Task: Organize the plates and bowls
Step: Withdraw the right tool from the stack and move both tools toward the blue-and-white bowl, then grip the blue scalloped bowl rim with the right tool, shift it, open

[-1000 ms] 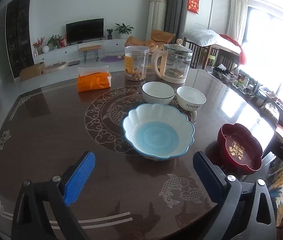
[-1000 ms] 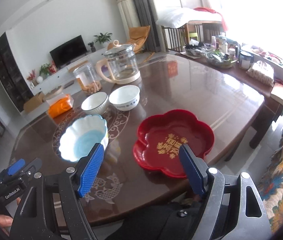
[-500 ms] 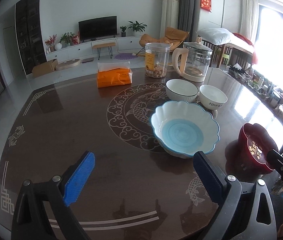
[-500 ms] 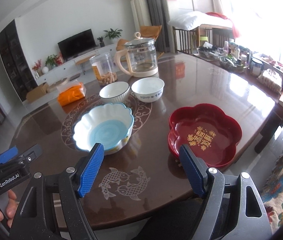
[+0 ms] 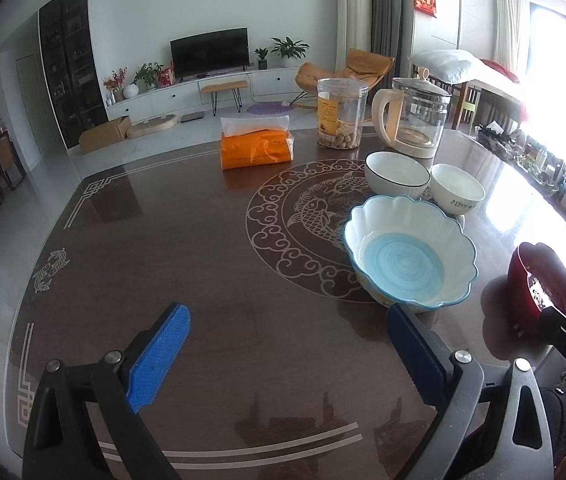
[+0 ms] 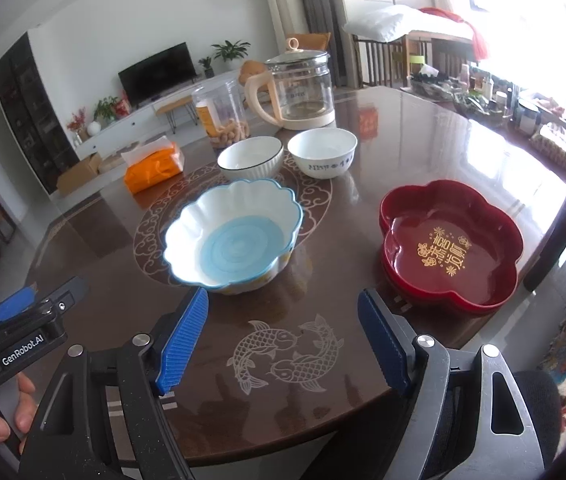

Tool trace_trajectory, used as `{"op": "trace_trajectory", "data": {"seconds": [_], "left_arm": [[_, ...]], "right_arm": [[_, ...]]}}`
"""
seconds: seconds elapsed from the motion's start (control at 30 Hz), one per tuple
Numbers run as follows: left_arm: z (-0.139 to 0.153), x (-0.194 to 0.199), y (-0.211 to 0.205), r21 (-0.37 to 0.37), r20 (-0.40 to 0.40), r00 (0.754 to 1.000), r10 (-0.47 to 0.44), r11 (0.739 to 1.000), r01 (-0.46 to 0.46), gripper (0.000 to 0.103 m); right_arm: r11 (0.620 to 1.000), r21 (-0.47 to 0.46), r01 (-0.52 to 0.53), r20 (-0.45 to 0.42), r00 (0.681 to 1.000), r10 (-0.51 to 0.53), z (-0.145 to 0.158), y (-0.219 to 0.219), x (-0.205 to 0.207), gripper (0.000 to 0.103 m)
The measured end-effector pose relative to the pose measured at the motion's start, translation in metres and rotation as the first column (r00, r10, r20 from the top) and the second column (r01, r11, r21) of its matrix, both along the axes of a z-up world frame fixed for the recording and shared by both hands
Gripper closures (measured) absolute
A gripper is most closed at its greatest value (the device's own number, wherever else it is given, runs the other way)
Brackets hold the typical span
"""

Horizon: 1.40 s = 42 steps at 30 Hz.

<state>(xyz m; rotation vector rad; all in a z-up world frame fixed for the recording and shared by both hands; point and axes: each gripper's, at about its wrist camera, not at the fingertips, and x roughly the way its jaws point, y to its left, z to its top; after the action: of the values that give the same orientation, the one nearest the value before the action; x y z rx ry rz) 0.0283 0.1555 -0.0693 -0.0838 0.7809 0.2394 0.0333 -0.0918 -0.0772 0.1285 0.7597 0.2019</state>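
**A:** Your scalloped white bowl with the blue centre [image 6: 235,240] sits mouth-up near the middle of the dark glossy bench [image 6: 423,148], on the edge of the ring pattern. It is round, so it has no real long axis; only the opening, facing straight up, gives it a direction. The red flower-shaped lacquer plate [image 6: 449,246] lies flat to its right, close to the bench edge nearest you.

**B:** And the small ones?

**A:** The ribbed white bowl with the dark rim [image 6: 250,159] and the plain white bowl with lettering [image 6: 322,152] stand upright just behind, side by side, nearly touching.

**B:** What could go wrong?

**A:** I judge the wavy rim a poor seat for flat pads; pinch on a crest and the bowl may twist or slip. The bench looks slick, so a nudge could slide the red plate off the near edge. Stack the small bowls carelessly and they may knock the glass kettle [image 6: 299,88] behind.

**B:** Your tools?

**A:** The left tool [image 5: 287,344] is spread wide over bare bench, holding nothing. The right tool [image 6: 283,336] is likewise spread and empty, hanging between bowl and plate.
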Motion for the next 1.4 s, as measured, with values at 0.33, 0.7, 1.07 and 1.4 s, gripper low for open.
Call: {"op": "trace_trajectory", "data": {"seconds": [0.33, 0.7, 1.07, 1.4], "left_arm": [[-0.026, 0.018, 0.031, -0.263, -0.048, 0.996, -0.079, 0.963, 0.064, 0.005], [-0.049, 0.115, 0.02, -0.263, -0.076, 0.982, -0.171, 0.954, 0.146, 0.032], [-0.098, 0.173, 0.009, -0.315, -0.201, 0.962, -0.186, 0.942, 0.116, 0.054], [-0.109, 0.176, 0.003, -0.348, -0.215, 0.958, -0.187, 0.932, 0.104, 0.095]], "right_arm": [[0.997, -0.065, -0.037, 0.026, 0.999, 0.039, 0.011, -0.009, 0.004, 0.023], [0.991, -0.081, -0.107, -0.016, 0.994, 0.106, -0.022, -0.001, 0.097, 0.024], [0.989, -0.049, -0.139, -0.207, 0.97, 0.126, -0.076, 0.012, 0.174, 0.052], [0.984, 0.013, -0.18, -0.252, 0.951, 0.178, -0.086, 0.02, 0.183, 0.085]]}}
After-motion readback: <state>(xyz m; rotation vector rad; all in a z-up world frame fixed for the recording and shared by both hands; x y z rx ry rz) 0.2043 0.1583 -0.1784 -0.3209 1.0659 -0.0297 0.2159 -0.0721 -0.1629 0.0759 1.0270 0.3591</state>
